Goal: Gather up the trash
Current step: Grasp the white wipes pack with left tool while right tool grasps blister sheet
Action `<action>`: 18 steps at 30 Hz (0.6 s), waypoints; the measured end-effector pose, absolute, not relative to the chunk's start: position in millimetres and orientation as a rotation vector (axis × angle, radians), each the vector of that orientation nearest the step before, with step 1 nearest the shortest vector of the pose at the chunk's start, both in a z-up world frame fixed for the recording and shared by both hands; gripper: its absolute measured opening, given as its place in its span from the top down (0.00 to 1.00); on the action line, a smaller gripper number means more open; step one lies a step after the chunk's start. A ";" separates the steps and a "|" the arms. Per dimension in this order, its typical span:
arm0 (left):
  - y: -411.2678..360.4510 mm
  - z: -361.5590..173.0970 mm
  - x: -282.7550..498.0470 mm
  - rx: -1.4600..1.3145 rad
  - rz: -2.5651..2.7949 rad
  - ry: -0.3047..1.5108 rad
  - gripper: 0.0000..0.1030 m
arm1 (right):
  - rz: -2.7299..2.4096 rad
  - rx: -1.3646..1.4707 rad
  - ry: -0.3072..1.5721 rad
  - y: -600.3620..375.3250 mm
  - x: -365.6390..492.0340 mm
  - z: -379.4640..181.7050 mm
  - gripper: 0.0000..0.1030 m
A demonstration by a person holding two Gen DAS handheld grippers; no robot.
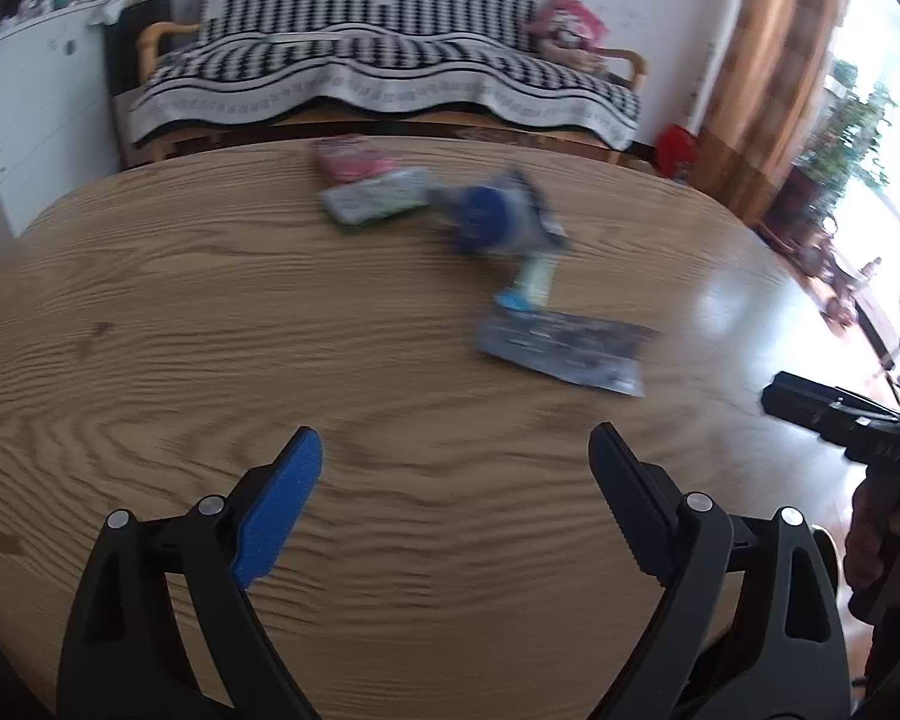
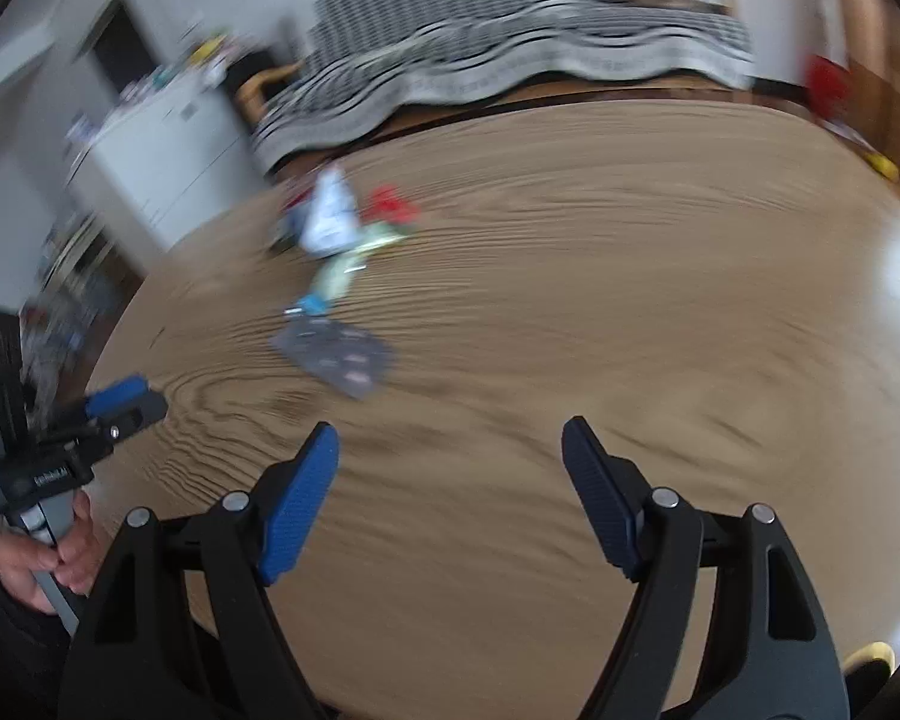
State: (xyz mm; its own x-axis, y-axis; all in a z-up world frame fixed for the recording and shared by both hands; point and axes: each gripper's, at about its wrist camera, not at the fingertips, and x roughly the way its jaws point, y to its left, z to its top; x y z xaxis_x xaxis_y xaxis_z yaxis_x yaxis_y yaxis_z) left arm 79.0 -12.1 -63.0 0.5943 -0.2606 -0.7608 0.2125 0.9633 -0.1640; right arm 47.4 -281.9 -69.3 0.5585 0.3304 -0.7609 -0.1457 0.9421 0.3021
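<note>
Several pieces of trash lie blurred on the round wooden table (image 1: 180, 312): a grey flat packet (image 1: 564, 348), a light tube wrapper (image 1: 531, 282), a blue-and-grey wrapper (image 1: 492, 216), a green-white packet (image 1: 378, 198) and a red packet (image 1: 348, 159). My left gripper (image 1: 456, 450) stands open over bare wood, short of the grey packet, with nothing between its fingers. In the right wrist view the same heap shows, with the grey packet (image 2: 336, 357) nearest. My right gripper (image 2: 450, 444) is open and empty over the table (image 2: 630, 300).
A sofa with a black-and-white throw (image 1: 390, 66) stands behind the table. A white cabinet (image 1: 36, 102) is at the left, a brown curtain (image 1: 768, 60) and bright window at the right. The other gripper (image 1: 834, 414) and a hand (image 2: 60, 558) show at the frame edges.
</note>
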 end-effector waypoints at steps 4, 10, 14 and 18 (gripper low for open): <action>1.3 -65.3 97.0 -0.073 -0.253 0.909 0.13 | 0.364 0.126 0.953 -234.5 92.6 -81.2 0.28; 8.5 -74.9 126.7 -0.108 -0.250 0.937 0.13 | 0.419 0.035 0.976 -207.4 127.4 -94.7 0.34; -5.6 -72.4 155.9 -0.130 -0.268 0.940 0.12 | 0.432 -0.011 0.973 -202.1 129.0 -100.0 0.61; -28.5 -66.7 182.0 -0.139 -0.264 0.938 0.11 | 0.476 0.003 0.969 -206.6 113.2 -101.9 0.89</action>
